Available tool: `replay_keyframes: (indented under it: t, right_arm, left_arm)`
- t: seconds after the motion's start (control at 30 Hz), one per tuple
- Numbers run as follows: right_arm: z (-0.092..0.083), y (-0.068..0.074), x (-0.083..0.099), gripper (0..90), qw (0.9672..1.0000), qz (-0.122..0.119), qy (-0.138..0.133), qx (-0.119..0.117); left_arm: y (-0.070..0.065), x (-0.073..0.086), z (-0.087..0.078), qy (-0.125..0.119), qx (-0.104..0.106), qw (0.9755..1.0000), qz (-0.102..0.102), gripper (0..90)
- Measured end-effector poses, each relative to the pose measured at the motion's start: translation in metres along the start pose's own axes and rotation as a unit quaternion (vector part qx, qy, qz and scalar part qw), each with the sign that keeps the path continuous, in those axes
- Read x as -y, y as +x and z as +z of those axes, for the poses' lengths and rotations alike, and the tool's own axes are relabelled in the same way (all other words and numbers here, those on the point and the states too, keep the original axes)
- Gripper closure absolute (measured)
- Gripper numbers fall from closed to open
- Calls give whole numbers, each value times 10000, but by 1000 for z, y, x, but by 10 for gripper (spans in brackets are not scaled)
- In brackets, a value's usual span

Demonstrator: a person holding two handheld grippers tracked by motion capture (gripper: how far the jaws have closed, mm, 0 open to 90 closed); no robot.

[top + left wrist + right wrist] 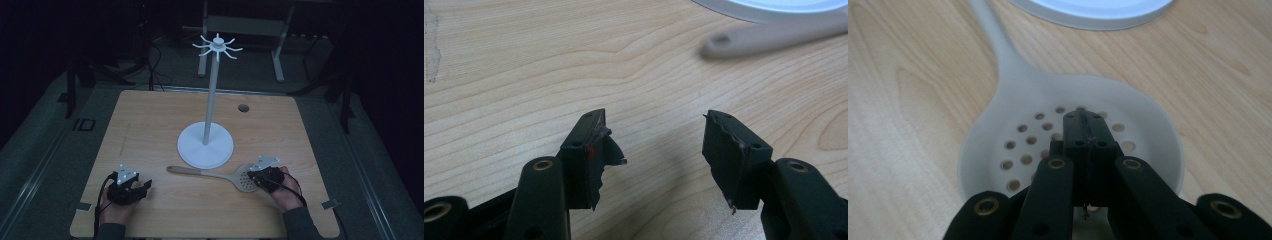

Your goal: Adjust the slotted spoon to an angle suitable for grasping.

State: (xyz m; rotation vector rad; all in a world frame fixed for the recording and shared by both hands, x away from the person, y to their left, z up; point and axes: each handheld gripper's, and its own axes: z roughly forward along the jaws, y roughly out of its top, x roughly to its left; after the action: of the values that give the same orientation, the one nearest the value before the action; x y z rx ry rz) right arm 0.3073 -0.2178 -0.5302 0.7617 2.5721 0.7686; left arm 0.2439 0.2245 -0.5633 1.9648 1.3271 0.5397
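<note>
A pale slotted spoon with a round perforated bowl lies flat on the light wooden worktop, just before the white hook stand's round base. The right gripper, jaws pressed together on nothing, hovers over the bowl; the left gripper rests wide open, empty, well apart.

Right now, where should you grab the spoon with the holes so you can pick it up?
Probably the handle of the slotted spoon: it is narrow enough for two jaws, lies flat on the table and has bare wood on both sides. Come straight down from above. The bowl is wide and shallow, and the right gripper sits shut over it.
</note>
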Motion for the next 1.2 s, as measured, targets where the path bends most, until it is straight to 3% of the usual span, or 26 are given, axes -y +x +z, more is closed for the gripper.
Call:
replay_keyframes:
  t: [0.33,0.47,0.77,1.2]
  right_arm:
    - [-1,4,7,900,9999,38,70,-88]
    - [-3,7,9,898,9997,72,44,-237]
    - [-6,13,3,875,9997,-90,144,-183]
    - [-1,11,-32,836,9996,-193,127,-137]
  left_arm:
    - [0,0,0,-3,2,10000,-4,435]
    - [0,0,0,10,3,10000,13,435]
    - [0,0,1,17,3,10000,23,434]
    - [-1,-1,1,16,16,10000,40,434]
